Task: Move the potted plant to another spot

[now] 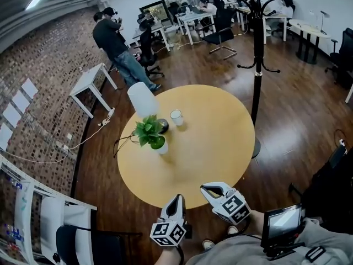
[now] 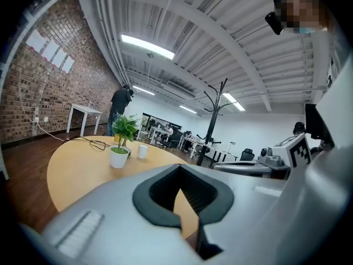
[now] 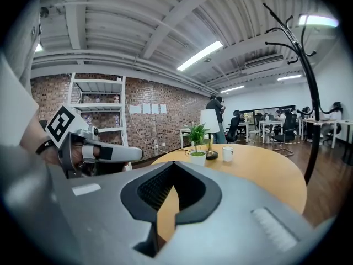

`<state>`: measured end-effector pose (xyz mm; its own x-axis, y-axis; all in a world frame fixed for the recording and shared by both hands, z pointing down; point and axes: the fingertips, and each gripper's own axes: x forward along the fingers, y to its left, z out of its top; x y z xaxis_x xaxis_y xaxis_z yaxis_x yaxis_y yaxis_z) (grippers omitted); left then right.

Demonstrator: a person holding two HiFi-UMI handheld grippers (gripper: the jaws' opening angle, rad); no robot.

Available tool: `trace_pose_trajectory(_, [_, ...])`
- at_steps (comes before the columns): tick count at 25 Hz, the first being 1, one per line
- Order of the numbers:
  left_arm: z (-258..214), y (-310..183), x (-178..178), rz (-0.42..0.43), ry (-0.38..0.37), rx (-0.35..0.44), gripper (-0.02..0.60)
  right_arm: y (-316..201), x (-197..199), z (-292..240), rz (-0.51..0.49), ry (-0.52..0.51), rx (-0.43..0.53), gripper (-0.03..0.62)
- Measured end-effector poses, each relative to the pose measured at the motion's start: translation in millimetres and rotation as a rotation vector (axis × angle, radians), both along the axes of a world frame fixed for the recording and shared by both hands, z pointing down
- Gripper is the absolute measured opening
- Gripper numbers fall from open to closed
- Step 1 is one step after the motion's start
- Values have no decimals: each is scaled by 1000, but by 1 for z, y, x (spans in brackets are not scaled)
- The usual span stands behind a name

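Observation:
The potted plant (image 1: 153, 133), green leaves in a small white pot, stands on the left part of the round yellow table (image 1: 209, 148). The left gripper view shows the plant (image 2: 120, 148) far ahead on the left, and in the right gripper view the plant (image 3: 197, 143) is ahead in the middle. Both grippers hover at the table's near edge, well short of the plant. My left gripper (image 1: 177, 200) has its jaws shut with nothing in them, and so has my right gripper (image 1: 207, 190). Their tips meet in the left gripper (image 2: 180, 167) and right gripper (image 3: 174, 163) views.
A white cup (image 1: 176, 117) and a lamp with a white shade (image 1: 142, 99) stand just behind the plant, with a black cable (image 1: 122, 142) trailing off the table's left edge. A black coat stand (image 1: 256, 54) rises at the table's right rear. A person (image 1: 118, 48) stands far back.

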<state>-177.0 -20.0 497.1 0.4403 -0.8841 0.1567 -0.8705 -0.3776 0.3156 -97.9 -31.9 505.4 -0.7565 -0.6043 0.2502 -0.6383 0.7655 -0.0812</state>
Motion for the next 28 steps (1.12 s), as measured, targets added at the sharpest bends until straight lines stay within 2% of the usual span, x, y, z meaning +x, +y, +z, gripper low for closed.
trace_pose_trajectory(11, [-19, 43, -16, 30, 10, 34, -5, 46, -18, -16, 44, -7, 12, 6])
trace_pose_trajectory(17, [-16, 58, -22, 52, 20, 21, -5, 58, -26, -21, 58, -7, 4, 6])
trace_pose_trajectory(28, [-17, 71, -10, 124, 30, 17, -5, 64, -27, -30, 77, -5, 19, 6])
